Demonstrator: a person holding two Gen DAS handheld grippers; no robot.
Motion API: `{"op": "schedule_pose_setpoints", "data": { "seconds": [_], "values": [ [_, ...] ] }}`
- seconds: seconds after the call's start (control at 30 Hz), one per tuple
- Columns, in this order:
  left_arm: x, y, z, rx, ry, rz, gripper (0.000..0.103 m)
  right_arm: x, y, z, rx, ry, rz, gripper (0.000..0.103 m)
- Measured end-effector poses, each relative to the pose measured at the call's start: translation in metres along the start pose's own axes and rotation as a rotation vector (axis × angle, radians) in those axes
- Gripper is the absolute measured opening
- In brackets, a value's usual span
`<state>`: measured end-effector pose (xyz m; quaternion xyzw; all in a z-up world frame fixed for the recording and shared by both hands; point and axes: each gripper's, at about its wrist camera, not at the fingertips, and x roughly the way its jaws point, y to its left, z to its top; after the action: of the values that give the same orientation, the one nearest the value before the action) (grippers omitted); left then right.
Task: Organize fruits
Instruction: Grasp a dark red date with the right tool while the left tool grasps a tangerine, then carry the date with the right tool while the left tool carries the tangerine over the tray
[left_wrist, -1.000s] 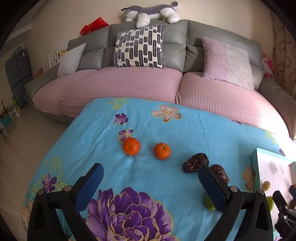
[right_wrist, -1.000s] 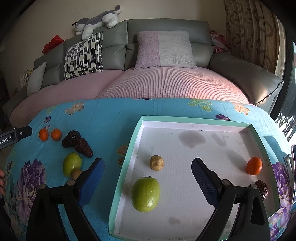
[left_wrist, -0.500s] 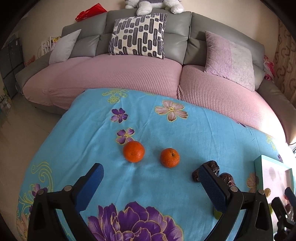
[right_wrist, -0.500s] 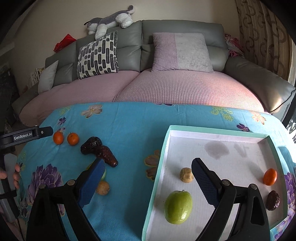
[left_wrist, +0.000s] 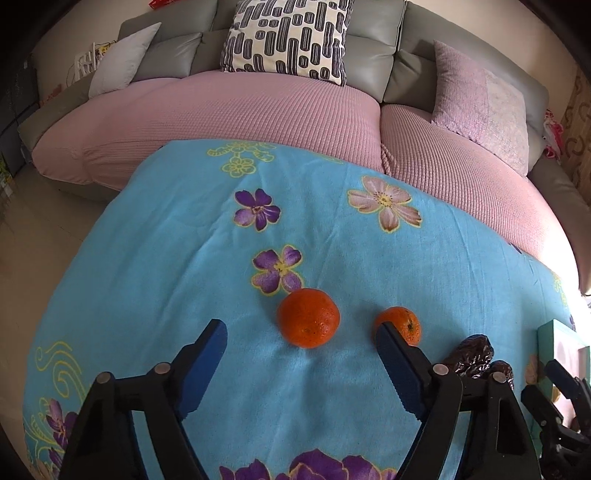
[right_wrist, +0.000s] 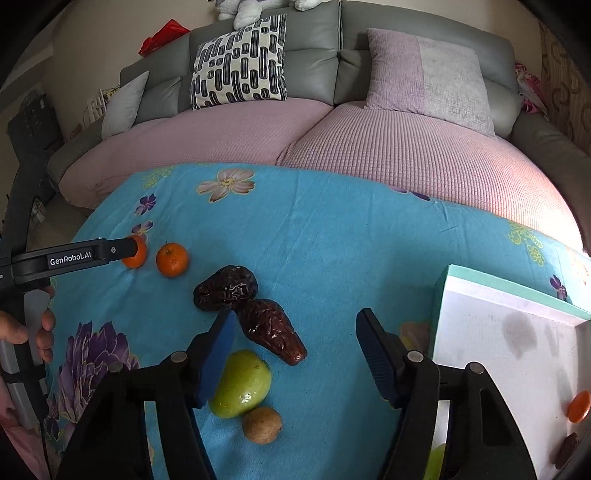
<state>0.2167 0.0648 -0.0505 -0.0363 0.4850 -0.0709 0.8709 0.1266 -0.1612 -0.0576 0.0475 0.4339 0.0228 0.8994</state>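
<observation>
Two small oranges lie on the blue flowered cloth. The left orange (left_wrist: 308, 317) sits just ahead of my open left gripper (left_wrist: 301, 334), between its fingertips; the right orange (left_wrist: 400, 325) is partly behind the right fingertip. Beside them lie two dark dates (left_wrist: 474, 354). In the right wrist view my open right gripper (right_wrist: 295, 325) hovers over the cloth near the dates (right_wrist: 271, 328), a green fruit (right_wrist: 243, 384) and a small brown fruit (right_wrist: 262, 424). The teal-rimmed white tray (right_wrist: 509, 284) at right holds an orange (right_wrist: 579, 406), a date (right_wrist: 567, 446) and a green fruit (right_wrist: 436, 461).
A grey sofa with pink seat covers (left_wrist: 258, 110) and pillows runs along the table's far edge. A hand (right_wrist: 33, 332) grips the left gripper's handle at the left of the right wrist view. The floor (left_wrist: 33, 229) drops off left of the table.
My left gripper has moved forward and down toward the left orange. My right gripper has swung left from over the tray to the loose fruit on the cloth.
</observation>
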Motion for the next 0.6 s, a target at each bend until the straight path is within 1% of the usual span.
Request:
{"op": "schedule_pose_setpoints", "data": {
  "seconds": [0.03, 0.07, 0.1, 0.2, 0.23, 0.3, 0.33, 0.37, 0.4, 0.6],
  "values": [
    [0.003, 0.001, 0.0, 0.003, 0.004, -0.001, 0.078, 0.008, 0.001, -0.001, -0.005, 0.018, 0.002, 0.066],
    [0.006, 0.001, 0.0, 0.006, 0.006, 0.0, 0.072, 0.015, 0.003, -0.001, -0.011, 0.034, 0.004, 0.06],
    [0.009, 0.002, -0.001, 0.007, 0.008, 0.0, 0.07, 0.022, 0.005, -0.002, -0.014, 0.048, 0.006, 0.058],
    [0.016, 0.004, -0.001, 0.0, 0.012, -0.008, 0.066, 0.031, 0.007, -0.003, -0.008, 0.06, 0.032, 0.056],
    [0.018, 0.005, -0.001, -0.002, 0.012, -0.01, 0.061, 0.032, 0.009, -0.003, -0.013, 0.059, 0.032, 0.056],
    [0.022, 0.006, -0.001, -0.004, 0.013, -0.016, 0.058, 0.036, 0.012, -0.002, -0.027, 0.062, 0.022, 0.047],
    [0.022, 0.005, -0.001, -0.003, 0.011, -0.019, 0.053, 0.037, 0.013, -0.002, -0.03, 0.066, 0.026, 0.044],
    [0.022, 0.005, -0.001, -0.001, 0.006, -0.026, 0.046, 0.038, 0.013, -0.003, -0.029, 0.067, 0.032, 0.04],
    [0.022, 0.005, -0.001, -0.002, 0.003, -0.036, 0.042, 0.038, 0.013, -0.003, -0.028, 0.065, 0.039, 0.037],
    [0.02, 0.004, -0.002, -0.015, -0.01, -0.033, 0.041, 0.028, 0.012, -0.003, -0.024, 0.042, 0.043, 0.036]
  ]
}}
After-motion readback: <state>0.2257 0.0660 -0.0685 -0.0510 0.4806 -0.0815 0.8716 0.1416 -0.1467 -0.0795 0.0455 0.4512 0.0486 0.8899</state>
